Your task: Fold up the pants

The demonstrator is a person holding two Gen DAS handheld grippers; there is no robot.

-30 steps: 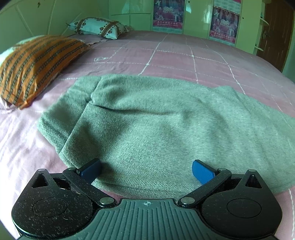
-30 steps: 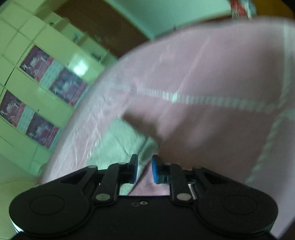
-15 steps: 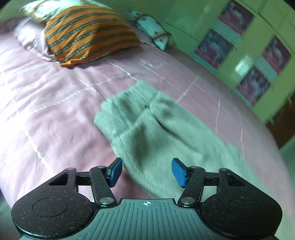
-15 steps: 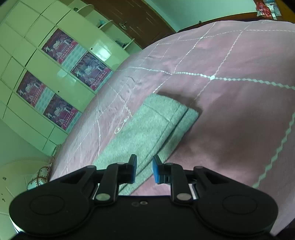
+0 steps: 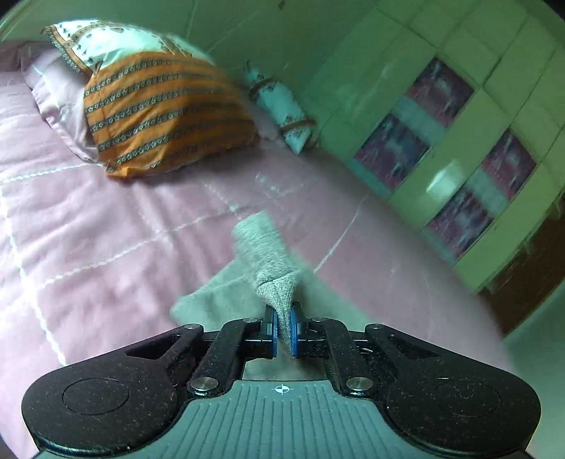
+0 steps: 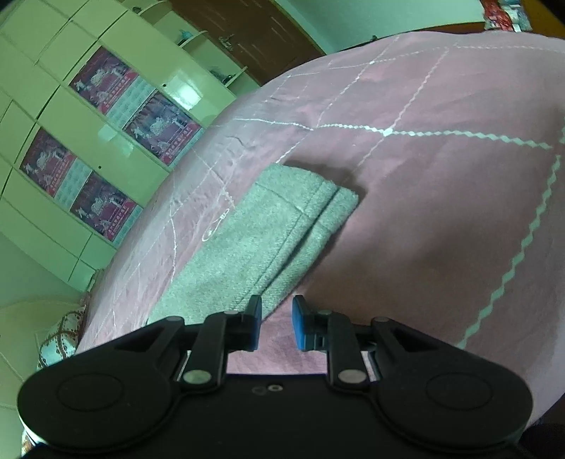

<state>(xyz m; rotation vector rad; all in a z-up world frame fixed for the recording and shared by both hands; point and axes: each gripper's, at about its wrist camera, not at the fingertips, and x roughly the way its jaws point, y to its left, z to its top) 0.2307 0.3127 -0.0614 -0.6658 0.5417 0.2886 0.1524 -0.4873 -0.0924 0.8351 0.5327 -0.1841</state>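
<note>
The grey-green pants [image 5: 261, 254] lie on the pink quilted bed [image 5: 88, 219]. My left gripper [image 5: 281, 330] is shut on a pinched-up edge of the pants and lifts a fold of cloth off the bed. In the right wrist view the leg end of the pants [image 6: 268, 229] lies flat with its hem toward the far right. My right gripper [image 6: 277, 326] is open with a narrow gap and empty, just over the near edge of the leg, with the pink cover between its pads.
An orange striped pillow [image 5: 159, 113] and a white patterned pillow [image 5: 116, 42] lie at the head of the bed. A small bolster [image 5: 286, 113] lies by the green wardrobe [image 5: 441, 148] with posters. A brown door [image 6: 247, 31] stands beyond the bed.
My left gripper has gone from open over the pants to shut on their edge, pulling up a fold. My right gripper has stayed near the leg and opened slightly.
</note>
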